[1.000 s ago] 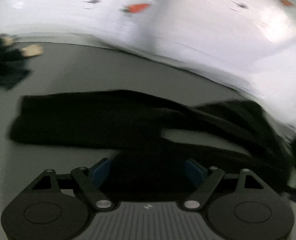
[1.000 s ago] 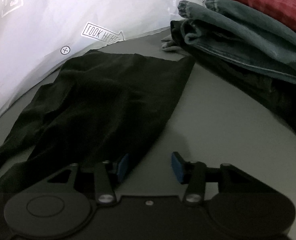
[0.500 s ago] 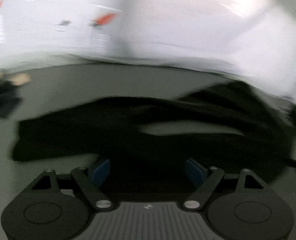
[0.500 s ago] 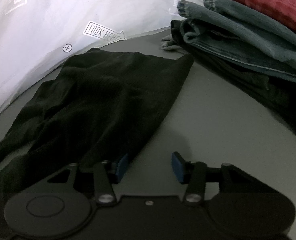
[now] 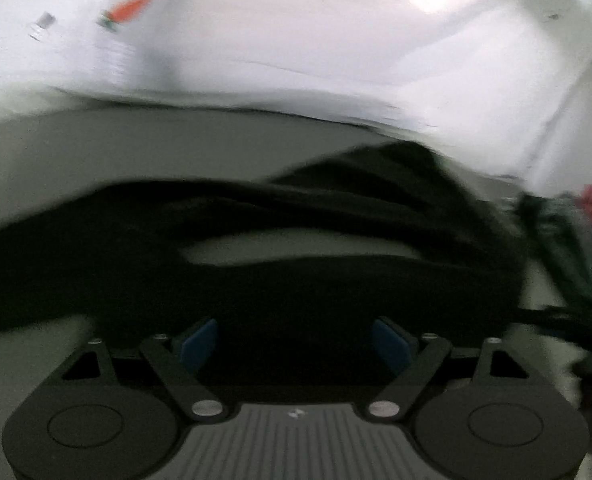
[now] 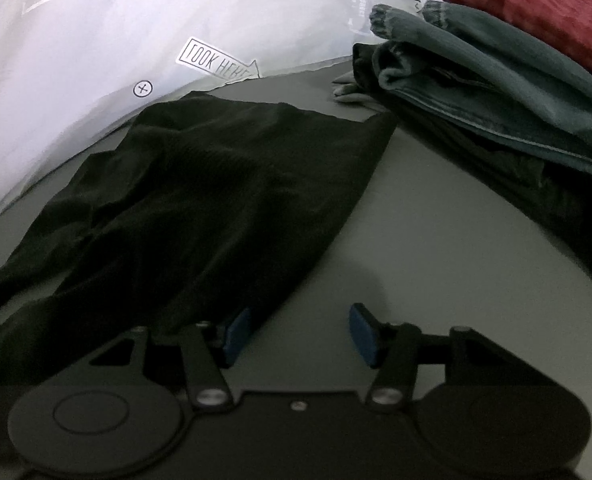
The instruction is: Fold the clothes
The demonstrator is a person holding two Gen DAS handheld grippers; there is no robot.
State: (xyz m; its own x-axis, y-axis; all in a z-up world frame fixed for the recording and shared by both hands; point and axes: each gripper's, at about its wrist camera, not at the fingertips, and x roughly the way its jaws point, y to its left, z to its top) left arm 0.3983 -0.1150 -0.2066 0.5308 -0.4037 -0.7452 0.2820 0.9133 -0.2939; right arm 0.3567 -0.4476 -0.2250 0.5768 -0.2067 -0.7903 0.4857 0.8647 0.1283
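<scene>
A black garment (image 6: pixel 215 192) lies spread and rumpled on the grey table (image 6: pixel 416 248). In the left wrist view it (image 5: pixel 296 280) stretches across the frame, blurred, with a gap of table showing through its folds. My left gripper (image 5: pixel 296 344) is open, its blue pads over the garment's near edge. My right gripper (image 6: pixel 300 334) is open and empty, low over the table, its left pad (image 6: pixel 235 334) at the garment's right edge.
A stack of folded clothes stands at the right: a teal garment (image 6: pixel 496 80), a red one (image 6: pixel 548 12) on top, a dark one beneath. White plastic bags (image 6: pixel 175 12) with printed marks line the far side of the table; they also show in the left wrist view (image 5: pixel 296 40).
The left wrist view has swung rightward across the garment, bringing the clothes stack into sight at the right. The right gripper has barely moved. Both grippers stay open.
</scene>
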